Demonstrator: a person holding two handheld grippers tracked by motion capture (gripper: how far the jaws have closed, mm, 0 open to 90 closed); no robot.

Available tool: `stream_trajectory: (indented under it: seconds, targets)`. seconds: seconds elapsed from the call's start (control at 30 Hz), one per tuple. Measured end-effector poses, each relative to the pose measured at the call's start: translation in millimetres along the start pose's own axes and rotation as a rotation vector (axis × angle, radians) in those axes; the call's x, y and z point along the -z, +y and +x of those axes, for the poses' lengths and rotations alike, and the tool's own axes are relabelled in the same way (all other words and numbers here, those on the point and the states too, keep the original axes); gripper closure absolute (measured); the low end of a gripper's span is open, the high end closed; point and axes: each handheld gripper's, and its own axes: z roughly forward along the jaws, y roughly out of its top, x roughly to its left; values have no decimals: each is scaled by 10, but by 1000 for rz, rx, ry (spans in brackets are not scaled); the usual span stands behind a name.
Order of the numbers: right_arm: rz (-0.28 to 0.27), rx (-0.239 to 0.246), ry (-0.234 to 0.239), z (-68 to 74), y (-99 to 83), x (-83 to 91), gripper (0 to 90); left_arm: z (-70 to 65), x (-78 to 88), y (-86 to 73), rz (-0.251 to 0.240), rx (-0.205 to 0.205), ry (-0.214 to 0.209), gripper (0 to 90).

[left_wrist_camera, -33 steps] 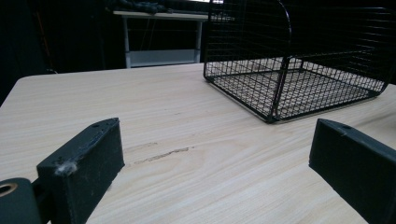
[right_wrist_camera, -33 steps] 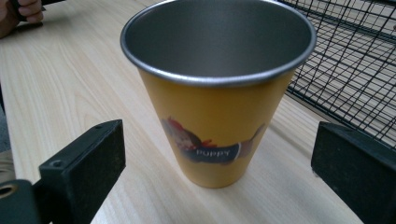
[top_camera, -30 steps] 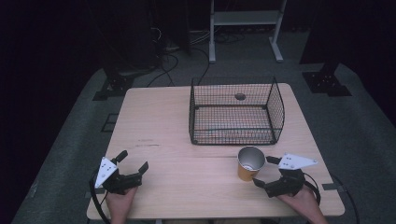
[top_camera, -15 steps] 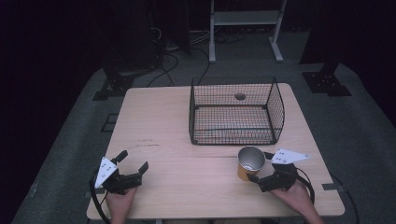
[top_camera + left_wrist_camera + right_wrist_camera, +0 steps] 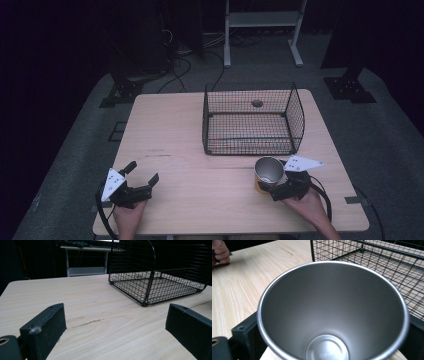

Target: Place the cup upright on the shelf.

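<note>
Your right tongs (image 5: 274, 186) sit at the near right of the worktop (image 5: 175, 145) with the metal cup (image 5: 269, 171) between the jaws. In the right gripper view the cup (image 5: 332, 312) stands upright and open-mouthed, a black jaw at each side of its wall, level with its lower part. The jaws look closed against the cup, though the contact itself is hidden under the rim. The inside is bare metal down to the round stamped base.

Just beyond the cup, away from you, stands the wire basket (image 5: 250, 120). Its near wall is close to the cup but apart from it, and from the right gripper view its mesh (image 5: 372, 262) rises past the cup's rim at the upper right. Something small and round (image 5: 257, 103) lies by the far wall of the basket; it is too small to tell what it is.

Your left tongs (image 5: 142, 177) rest well apart from the cup, at the near left of the worktop. Their jaws are spread wide with nothing between them but bare wood. From the left gripper view the basket (image 5: 160, 272) lies ahead and to the right of those jaws, well clear of them. Your left hand (image 5: 220, 251) shows at the upper left corner of the right gripper view, far across the worktop from the cup.
</note>
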Motion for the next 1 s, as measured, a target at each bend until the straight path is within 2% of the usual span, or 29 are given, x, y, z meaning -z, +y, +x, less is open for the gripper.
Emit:
stream_trajectory:
  seconds: [0.3,0.37,0.7,1.0]
  targets:
    - [-6,2,15,1,17,-11,24,-1,-1,0,2,-1,0,24]
    - [-12,-1,18,-11,16,0,126,-1,-2,0,1,-1,0,24]
    - [0,-12,38,-36,29,33,125,1,-1,0,2,-1,0,24]
    - [-20,-37,103,-115,240,196,124,2,0,-1,2,0,2,24]
